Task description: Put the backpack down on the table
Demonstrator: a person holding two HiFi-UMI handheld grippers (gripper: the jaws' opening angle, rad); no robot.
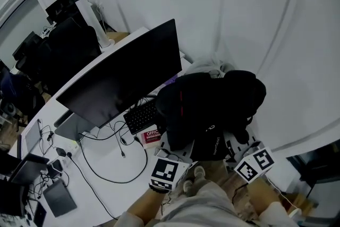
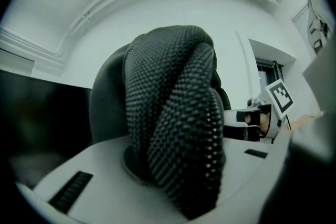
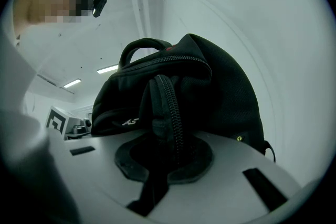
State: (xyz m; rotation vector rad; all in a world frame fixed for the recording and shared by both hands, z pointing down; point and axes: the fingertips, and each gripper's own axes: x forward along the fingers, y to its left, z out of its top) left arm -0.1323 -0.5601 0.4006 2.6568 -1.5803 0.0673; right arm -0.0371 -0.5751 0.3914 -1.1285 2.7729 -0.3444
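left gripper jaws clamped on the backpack's mesh shoulder strap, right gripper jaws clamped on a zippered fold. head view: black backpack held mid-frame, just right of monitor and keyboard, at the white table's right end.

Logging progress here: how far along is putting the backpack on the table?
Done: the backpack is gripped, the left gripper shut on its mesh strap, the right gripper shut on a zippered edge. In hand: it is held next to the keyboard, at the end of the table; contact with it can't be told. Left: set it down and let go.
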